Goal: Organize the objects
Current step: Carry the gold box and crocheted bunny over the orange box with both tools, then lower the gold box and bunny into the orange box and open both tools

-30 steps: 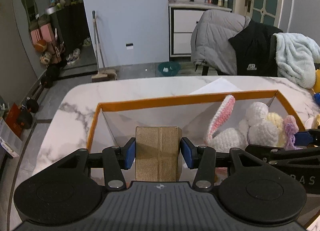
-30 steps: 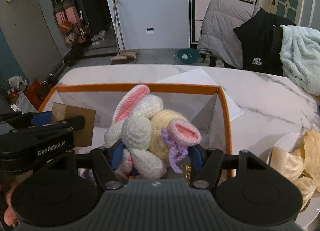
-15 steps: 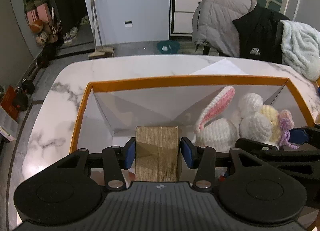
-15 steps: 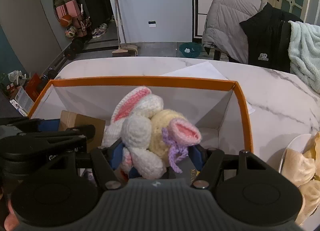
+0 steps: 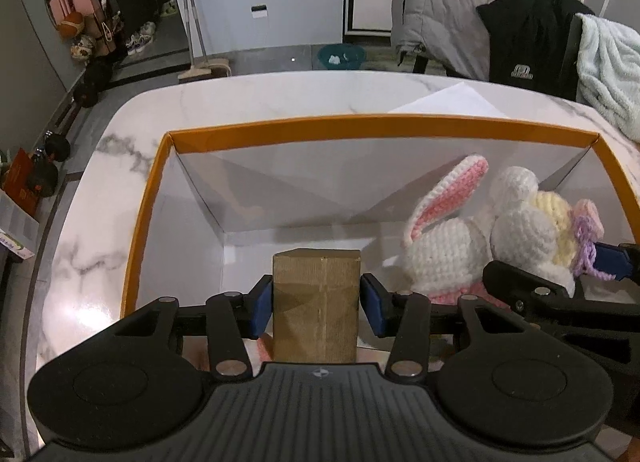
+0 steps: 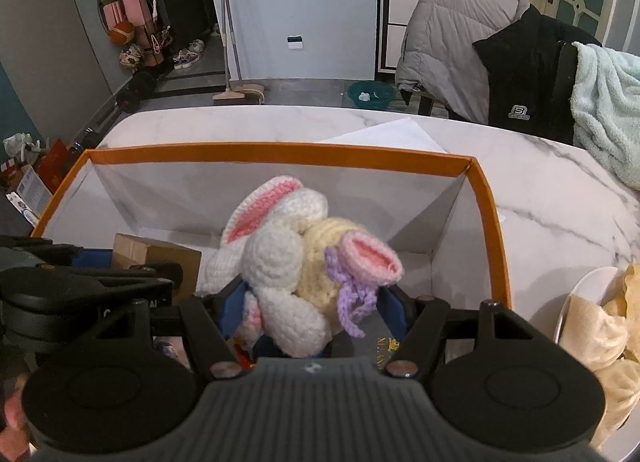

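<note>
Orange-rimmed box (image 5: pixel 160 198), the largest thing on the marble table (image 5: pixel 100 222), is where both carried items appear headed; its white inside is mostly bare at the far end, so I judge the sorting to be mid-way, with neither item let go yet. Something printed lies under the toy in the right wrist view, too hidden to name.

Next in size, the crocheted rabbit (image 6: pixel 296 262) hangs over the box's right half, pinched low on its body by the right gripper (image 6: pixel 308 318). It lies tilted, its long axis running from the gripper up toward the far wall, one pink-lined ear leading.

Smallest, the cardboard block (image 5: pixel 316 302) sits over the left half between the blue pads of the left gripper (image 5: pixel 316 304), whose jaws are closing with the block between them. Its long side stands upright in that view, its short top edge toward the far wall.
</note>
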`<action>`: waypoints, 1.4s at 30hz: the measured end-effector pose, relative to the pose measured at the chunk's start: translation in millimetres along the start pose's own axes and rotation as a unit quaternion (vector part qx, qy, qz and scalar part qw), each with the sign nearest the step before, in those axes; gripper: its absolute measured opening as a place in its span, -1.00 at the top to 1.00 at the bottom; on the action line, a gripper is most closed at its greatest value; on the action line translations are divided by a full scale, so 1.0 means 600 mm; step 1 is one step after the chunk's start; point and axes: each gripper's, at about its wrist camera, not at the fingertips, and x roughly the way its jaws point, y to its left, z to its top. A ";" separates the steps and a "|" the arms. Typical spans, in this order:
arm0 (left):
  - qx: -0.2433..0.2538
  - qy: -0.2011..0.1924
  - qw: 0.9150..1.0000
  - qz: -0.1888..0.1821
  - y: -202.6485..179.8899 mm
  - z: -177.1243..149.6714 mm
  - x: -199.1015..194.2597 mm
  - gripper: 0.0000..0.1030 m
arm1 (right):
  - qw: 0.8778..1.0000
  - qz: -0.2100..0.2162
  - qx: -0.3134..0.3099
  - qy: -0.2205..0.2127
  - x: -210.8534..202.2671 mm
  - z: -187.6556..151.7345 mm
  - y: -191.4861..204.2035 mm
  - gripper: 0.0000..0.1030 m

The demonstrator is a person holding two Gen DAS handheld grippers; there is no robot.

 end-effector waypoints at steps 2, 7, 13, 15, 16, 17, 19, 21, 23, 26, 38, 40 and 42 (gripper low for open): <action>0.001 0.001 1.000 0.001 0.000 0.000 0.000 -0.04 | 1.000 -0.004 -0.002 0.000 0.002 -0.001 0.001 -0.35; 0.000 0.023 1.000 0.002 0.001 0.001 0.009 -0.04 | 1.000 -0.007 0.001 0.006 0.006 0.001 0.001 -0.36; -0.002 0.023 1.000 0.008 0.001 0.000 0.008 -0.07 | 1.000 -0.016 -0.006 0.002 0.005 -0.001 0.006 -0.40; -0.006 0.026 1.000 0.007 0.002 0.001 0.009 -0.13 | 1.000 -0.017 -0.006 0.000 0.003 -0.003 0.005 -0.41; -0.008 0.027 1.000 0.005 0.003 0.001 0.009 -0.14 | 1.000 -0.017 -0.006 0.000 0.003 -0.003 0.005 -0.42; -0.010 0.026 1.000 0.003 0.004 0.001 0.008 -0.16 | 1.000 -0.018 -0.005 -0.002 0.002 -0.003 0.004 -0.43; -0.013 0.023 1.000 0.001 0.005 0.001 0.007 -0.20 | 1.000 -0.016 0.000 -0.005 0.000 -0.005 0.002 -0.45; -0.013 0.018 1.000 0.002 0.006 -0.001 0.005 -0.24 | 1.000 -0.013 0.002 -0.009 -0.003 -0.005 0.000 -0.45; -0.013 0.011 1.000 0.006 0.005 -0.002 0.001 -0.26 | 1.000 -0.012 0.003 -0.014 -0.005 -0.007 0.000 -0.45; -0.014 0.001 1.000 0.008 0.004 -0.004 -0.003 -0.28 | 1.000 -0.010 0.002 -0.022 -0.009 -0.008 0.000 -0.45; -0.035 -0.014 0.999 -0.007 0.015 -0.018 -0.006 -0.32 | 0.999 -0.027 -0.012 -0.044 -0.019 -0.017 0.007 -0.50; -0.030 -0.015 0.999 -0.003 0.014 -0.019 -0.007 -0.32 | 0.999 -0.022 0.000 -0.046 -0.020 -0.016 0.001 -0.52; -0.030 -0.024 0.999 -0.001 0.012 -0.020 -0.009 -0.32 | 0.999 -0.020 0.009 -0.049 -0.021 -0.015 -0.002 -0.53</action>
